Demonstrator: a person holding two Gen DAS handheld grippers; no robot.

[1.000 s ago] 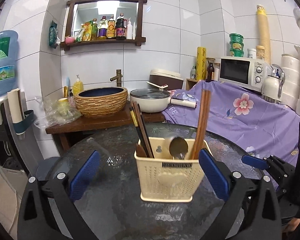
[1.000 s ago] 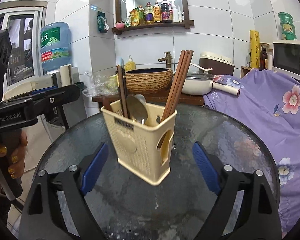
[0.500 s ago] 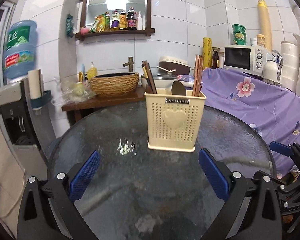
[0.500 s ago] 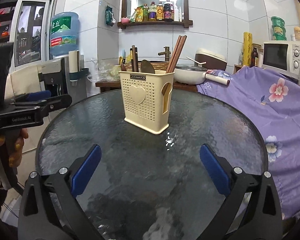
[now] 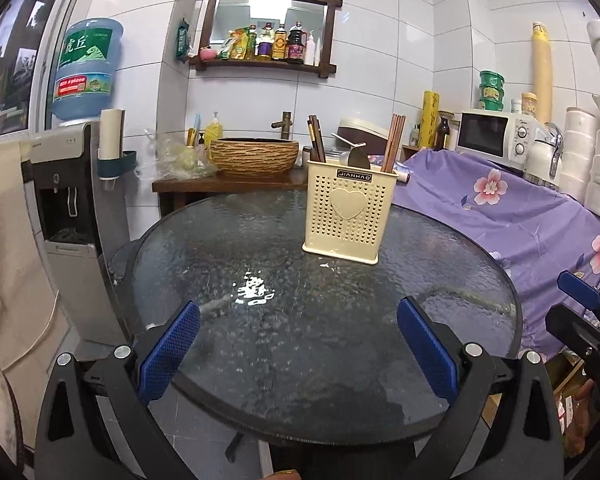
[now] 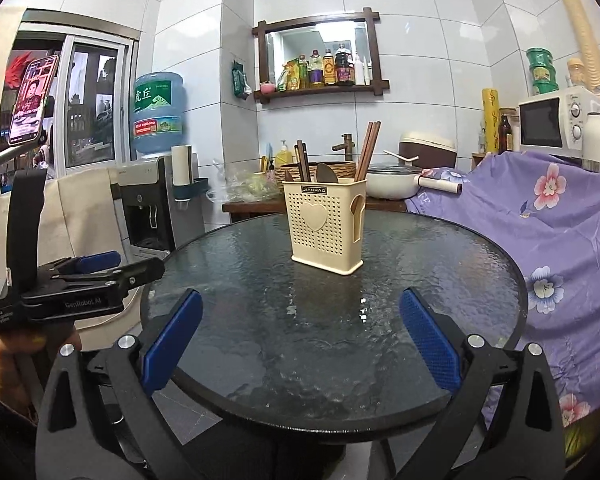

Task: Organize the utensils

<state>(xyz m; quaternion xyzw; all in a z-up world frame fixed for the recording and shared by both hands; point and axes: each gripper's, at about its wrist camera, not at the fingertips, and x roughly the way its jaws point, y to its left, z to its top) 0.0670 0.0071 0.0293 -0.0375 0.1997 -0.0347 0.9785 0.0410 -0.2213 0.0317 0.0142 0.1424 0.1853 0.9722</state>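
A cream holder [image 5: 350,216] with a heart on its front stands upright on the round glass table [image 5: 260,340], toward the far side of the top; in the right wrist view the same holder [image 6: 326,224] sits a little beyond the table's middle. Inside it, dark chopsticks [image 5: 316,142] lean at the left end, a metal spoon [image 5: 358,158] shows its bowl in the middle, and reddish-brown chopsticks [image 5: 394,142] stand at the right end; all rise above the rim.

The left gripper [image 5: 298,348] hangs over the near edge of the table, its blue pads [image 5: 168,350] spread wide with nothing between them; it is well apart from the holder. The right gripper [image 6: 300,346] is likewise at the near edge; its jaws have just been opening and now stand wide, with only bare glass between the pads [image 6: 428,340].

In the right wrist view a hand [image 6: 4,354] grips the handle of the left tool at the left side. Beyond the table stand a woven basin [image 5: 254,156] on a wooden counter, a water dispenser [image 5: 68,200] at the left, and a microwave [image 5: 494,138] above a purple flowered cloth [image 5: 520,208] at the right.
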